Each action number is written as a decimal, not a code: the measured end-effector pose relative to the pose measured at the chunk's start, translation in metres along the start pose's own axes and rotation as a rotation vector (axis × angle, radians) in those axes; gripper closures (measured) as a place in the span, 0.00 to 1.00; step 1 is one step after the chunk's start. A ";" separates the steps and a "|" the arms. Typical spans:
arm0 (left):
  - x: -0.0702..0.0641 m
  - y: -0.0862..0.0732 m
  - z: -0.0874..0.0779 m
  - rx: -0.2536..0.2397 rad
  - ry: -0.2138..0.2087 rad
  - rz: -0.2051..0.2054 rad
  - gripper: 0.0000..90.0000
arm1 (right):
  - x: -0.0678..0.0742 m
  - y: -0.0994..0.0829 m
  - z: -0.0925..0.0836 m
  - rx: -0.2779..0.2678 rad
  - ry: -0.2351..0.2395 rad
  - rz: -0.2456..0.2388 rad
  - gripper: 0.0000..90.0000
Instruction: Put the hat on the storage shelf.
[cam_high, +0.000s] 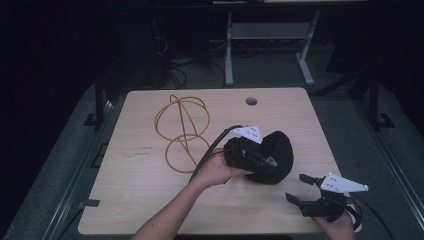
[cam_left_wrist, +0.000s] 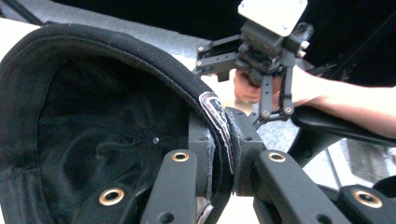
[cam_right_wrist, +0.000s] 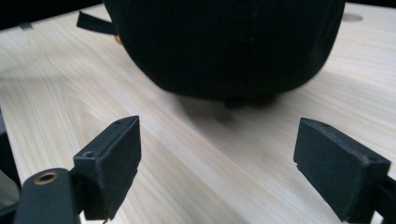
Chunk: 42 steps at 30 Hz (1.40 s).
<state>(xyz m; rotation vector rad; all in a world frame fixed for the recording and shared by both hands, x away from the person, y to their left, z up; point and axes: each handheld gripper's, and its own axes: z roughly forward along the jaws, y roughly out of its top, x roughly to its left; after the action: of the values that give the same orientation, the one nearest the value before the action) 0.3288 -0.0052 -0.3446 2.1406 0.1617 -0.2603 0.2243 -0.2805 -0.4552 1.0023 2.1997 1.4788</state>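
Note:
A black cap (cam_high: 277, 152) sits right of the table's middle, held up off the wood. My left gripper (cam_high: 267, 161) is shut on the cap's rim (cam_left_wrist: 219, 121), and the cap's dark inside (cam_left_wrist: 93, 121) faces its camera. My right gripper (cam_high: 299, 189) stands open near the front right corner, a short way from the cap and not touching it. In the right gripper view the cap (cam_right_wrist: 224, 46) rises beyond the two spread pads (cam_right_wrist: 114, 163), with bare wood between them. In the left gripper view the right gripper (cam_left_wrist: 266, 74) shows beyond the cap, in a hand.
An orange wire frame of hoops (cam_high: 182, 130) stands left of the middle on the light wooden table (cam_high: 135, 200). A round cable hole (cam_high: 251, 101) lies near the far edge. Table legs and cables are on the dark floor behind.

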 end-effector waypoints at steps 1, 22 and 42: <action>0.000 0.000 0.000 0.000 0.000 0.000 0.90 | 0.000 0.000 0.000 0.000 0.000 0.000 0.16; -0.021 0.022 0.014 0.007 -0.080 0.076 0.91 | 0.002 0.005 -0.001 -0.117 0.026 -0.019 0.30; -0.028 0.025 0.019 0.001 -0.131 0.093 0.91 | 0.001 0.006 -0.012 -0.155 0.053 -0.046 0.87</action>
<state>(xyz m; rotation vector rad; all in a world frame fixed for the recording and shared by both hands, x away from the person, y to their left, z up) 0.3050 -0.0353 -0.3277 2.1173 -0.0138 -0.3454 0.2185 -0.2863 -0.4452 0.8657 2.0908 1.6436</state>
